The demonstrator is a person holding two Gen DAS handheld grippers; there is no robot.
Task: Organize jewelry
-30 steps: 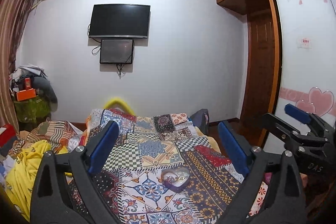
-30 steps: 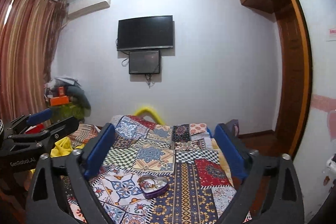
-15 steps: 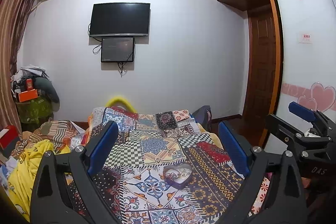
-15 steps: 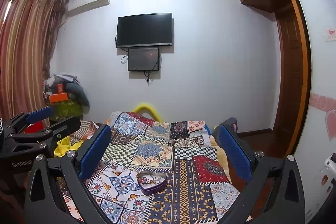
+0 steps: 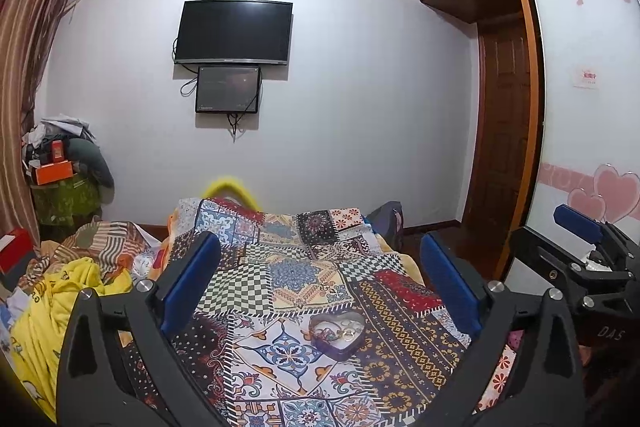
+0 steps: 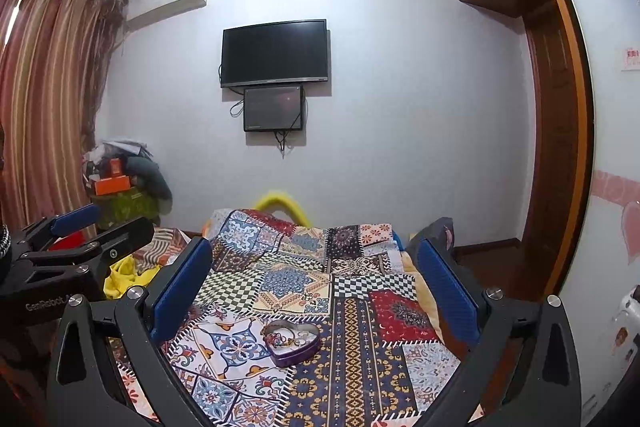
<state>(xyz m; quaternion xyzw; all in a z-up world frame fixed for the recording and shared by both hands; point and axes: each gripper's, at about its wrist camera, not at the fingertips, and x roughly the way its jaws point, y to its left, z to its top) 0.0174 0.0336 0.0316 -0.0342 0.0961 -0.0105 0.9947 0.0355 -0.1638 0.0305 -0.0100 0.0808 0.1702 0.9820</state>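
Observation:
A heart-shaped purple tin point(image 5: 337, 334) with rings and beaded jewelry inside lies open on the patchwork bedspread point(image 5: 288, 279). It also shows in the right wrist view point(image 6: 292, 342). My left gripper point(image 5: 320, 283) is open and empty, held above and short of the tin. My right gripper point(image 6: 316, 287) is open and empty, likewise above the bed with the tin between its fingers in view. Each gripper shows at the edge of the other's view, the right one point(image 5: 580, 251) and the left one point(image 6: 76, 247).
A heap of yellow and striped clothes point(image 5: 72, 279) lies left of the bed. A cluttered stand with an orange box point(image 5: 54, 171) is at the far left. A TV point(image 5: 234, 33) hangs on the far wall. A wardrobe point(image 5: 584, 131) and door point(image 5: 500, 163) are on the right.
Both grippers have tilted down a little and come nearer the bed, so the tin sits higher and larger in both views. Both stay open.

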